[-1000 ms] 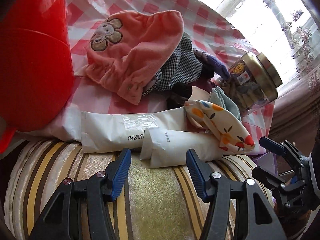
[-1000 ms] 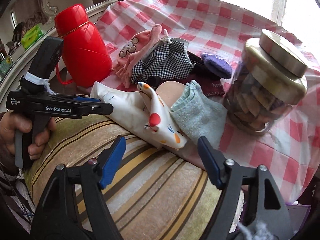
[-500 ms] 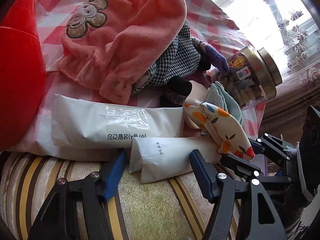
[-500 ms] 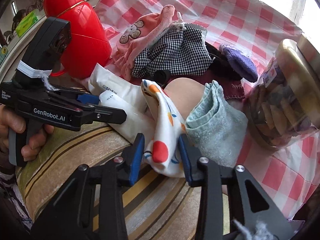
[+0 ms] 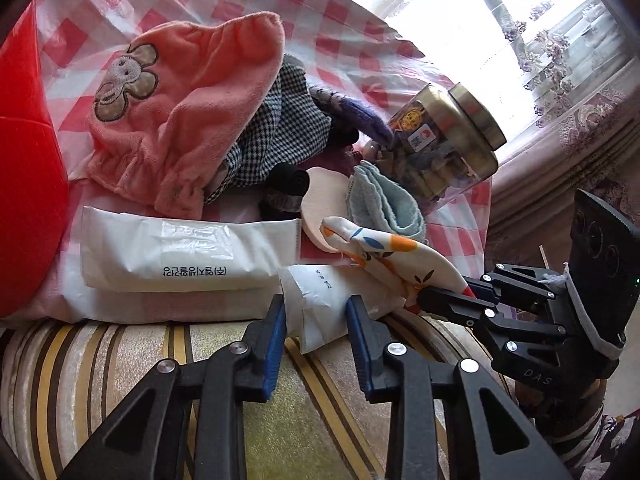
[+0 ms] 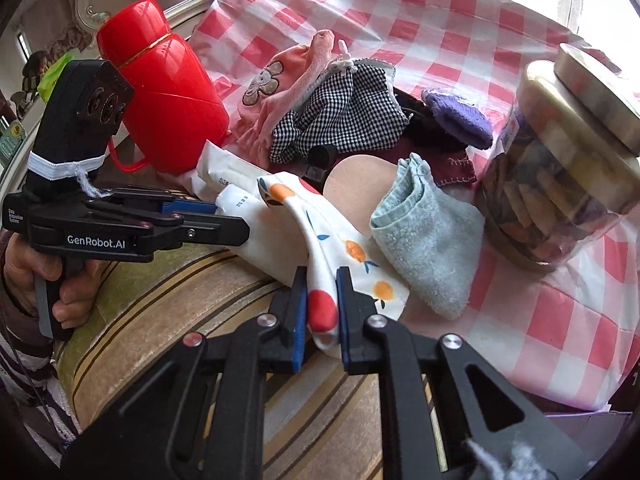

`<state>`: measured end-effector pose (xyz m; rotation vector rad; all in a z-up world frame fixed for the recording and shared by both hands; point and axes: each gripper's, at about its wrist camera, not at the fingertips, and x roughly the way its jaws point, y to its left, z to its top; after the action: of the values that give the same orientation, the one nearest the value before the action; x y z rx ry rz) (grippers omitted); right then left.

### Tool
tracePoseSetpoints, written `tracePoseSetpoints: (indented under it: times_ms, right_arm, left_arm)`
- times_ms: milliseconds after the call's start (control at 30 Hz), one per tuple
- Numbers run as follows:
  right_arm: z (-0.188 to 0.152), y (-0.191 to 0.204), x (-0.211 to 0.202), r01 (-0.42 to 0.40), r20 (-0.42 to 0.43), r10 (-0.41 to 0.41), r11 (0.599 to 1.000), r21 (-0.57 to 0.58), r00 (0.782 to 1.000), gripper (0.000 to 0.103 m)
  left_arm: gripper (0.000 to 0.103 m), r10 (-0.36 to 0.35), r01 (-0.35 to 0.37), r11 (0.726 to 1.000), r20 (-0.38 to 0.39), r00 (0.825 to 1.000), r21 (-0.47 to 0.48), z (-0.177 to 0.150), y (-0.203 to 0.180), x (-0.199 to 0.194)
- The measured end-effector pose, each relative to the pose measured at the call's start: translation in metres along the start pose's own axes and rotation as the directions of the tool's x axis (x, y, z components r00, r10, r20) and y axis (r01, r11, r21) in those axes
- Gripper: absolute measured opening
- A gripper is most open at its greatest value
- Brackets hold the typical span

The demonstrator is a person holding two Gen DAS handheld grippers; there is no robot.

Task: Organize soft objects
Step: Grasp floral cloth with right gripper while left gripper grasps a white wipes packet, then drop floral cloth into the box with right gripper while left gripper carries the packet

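Note:
My left gripper (image 5: pixel 316 312) is shut on the end of a small white soft packet (image 5: pixel 320 300) at the table's near edge. My right gripper (image 6: pixel 322 292) is shut on the red-tipped corner of a white cloth printed with oranges (image 6: pixel 316 232); it shows in the left wrist view too (image 5: pixel 392 252). Behind lie a larger white packet (image 5: pixel 176 256), a pink elephant hat (image 5: pixel 188 108), a black-and-white checked cloth (image 6: pixel 344 108), a light blue towel (image 6: pixel 428 248), a purple cloth (image 6: pixel 456 120) and a tan round pad (image 6: pixel 360 184).
A red thermos (image 6: pixel 164 92) stands at the left on the pink checked tablecloth (image 6: pixel 440 28). A jar with a gold lid (image 6: pixel 560 168) stands at the right. A striped cushion (image 6: pixel 168 320) lies under both grippers.
Both grippers moved forward and closed: the left onto the small white packet, the right onto the orange-print cloth. Both were open one second ago.

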<state>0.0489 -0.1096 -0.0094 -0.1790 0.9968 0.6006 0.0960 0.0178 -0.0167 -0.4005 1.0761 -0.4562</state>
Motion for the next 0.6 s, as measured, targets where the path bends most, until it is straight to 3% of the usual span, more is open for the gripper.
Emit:
tracePoseSetpoints:
  times_ms: [367, 600]
  right_arm:
    - [-0.031, -0.019, -0.059, -0.023, 0.107, 0.011, 0.993, 0.114, 0.994, 0.016]
    - [-0.068, -0.059, -0.107, 0.049, 0.157, -0.089, 0.969, 0.241, 0.984, 0.016]
  left_arm:
    - [0.02, 0.008, -0.008, 1.0, 0.096, 0.995, 0.002, -0.019, -0.016, -0.04]
    - [0.019, 0.012, -0.017, 0.999, 0.149, 0.989, 0.034, -0.021, -0.031, -0.063]
